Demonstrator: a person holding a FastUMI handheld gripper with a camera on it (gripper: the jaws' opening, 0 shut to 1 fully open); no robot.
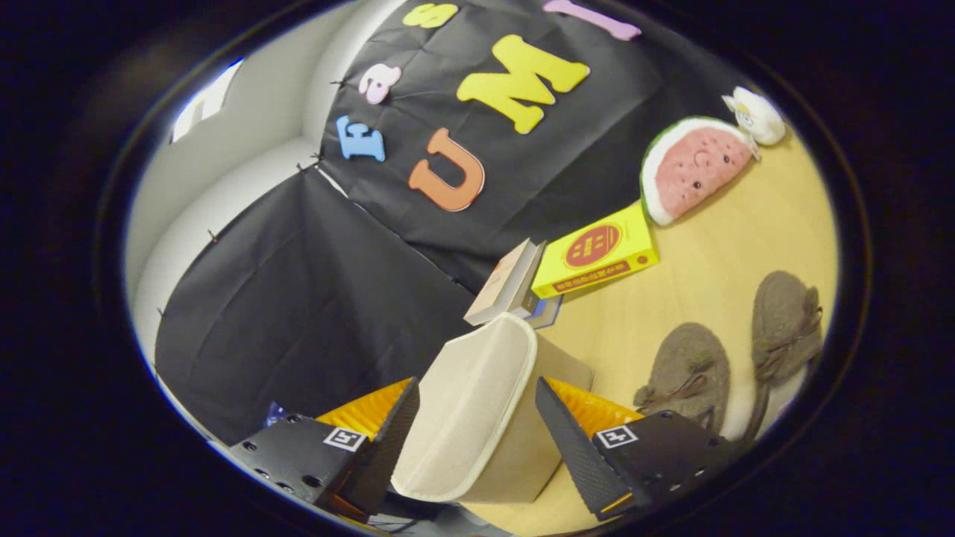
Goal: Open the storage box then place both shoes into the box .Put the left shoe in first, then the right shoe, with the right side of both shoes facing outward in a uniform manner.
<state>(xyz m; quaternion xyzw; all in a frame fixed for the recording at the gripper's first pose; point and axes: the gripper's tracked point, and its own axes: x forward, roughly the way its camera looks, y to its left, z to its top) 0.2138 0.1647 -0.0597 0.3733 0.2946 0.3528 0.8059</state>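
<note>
A beige fabric storage box [559, 373] stands on the wooden table [746, 239], its piped lid [477, 403] lying over its top. My gripper [475, 386] is open and tilted, with the lid showing in the wide gap between the two fingers. The fingers sit close over the lid; I cannot tell if they touch it. Two grey-brown suede shoes with laces lie side by side beyond the right finger, the nearer shoe [686, 365] just past it and the farther shoe [783, 321] at the table's edge.
Behind the box a grey book [507, 287] leans against a yellow book [597, 257] at the black cloth wall. A watermelon-slice plush [694, 168] and a small white toy [757, 115] rest farther along the wall.
</note>
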